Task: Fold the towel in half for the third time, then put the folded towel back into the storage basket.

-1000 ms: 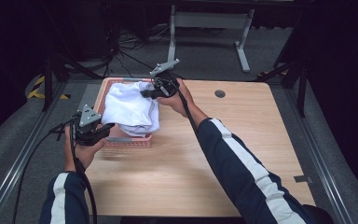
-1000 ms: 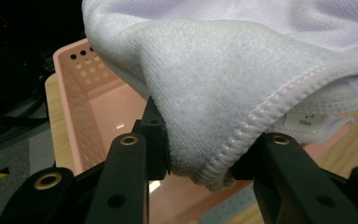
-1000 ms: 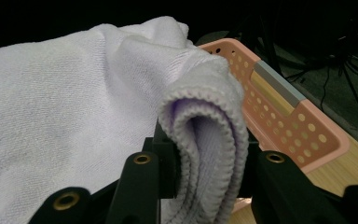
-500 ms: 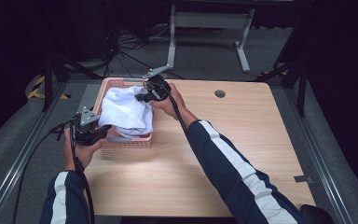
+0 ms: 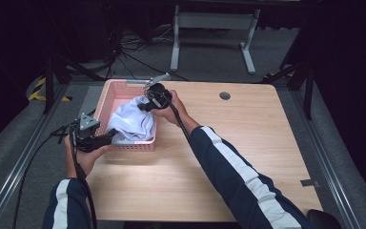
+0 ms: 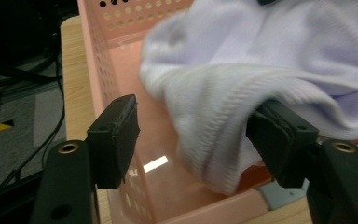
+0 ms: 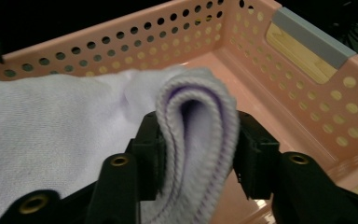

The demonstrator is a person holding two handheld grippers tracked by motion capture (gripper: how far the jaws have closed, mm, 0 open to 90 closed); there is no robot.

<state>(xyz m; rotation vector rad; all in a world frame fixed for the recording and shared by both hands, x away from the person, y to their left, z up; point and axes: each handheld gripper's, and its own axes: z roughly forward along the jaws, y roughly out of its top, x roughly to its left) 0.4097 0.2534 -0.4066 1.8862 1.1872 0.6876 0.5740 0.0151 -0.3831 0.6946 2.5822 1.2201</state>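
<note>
Pinching a folded edge of the white cloth (image 7: 200, 140), the right gripper (image 5: 148, 101) has sunk lower than a second ago, settling the cloth down into the pink basket (image 5: 112, 90). The left gripper (image 5: 106, 139), jaws spread wide, has slid in against the basket's near corner, cloth brushing one jaw.

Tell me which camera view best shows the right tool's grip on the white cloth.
The right gripper view: the right tool is shut on a folded, ribbed edge of the white cloth, seen close up. The high view shows that tool at the cloth's far end over the pink basket, too small for detail. The left gripper view shows the cloth's near end.
</note>
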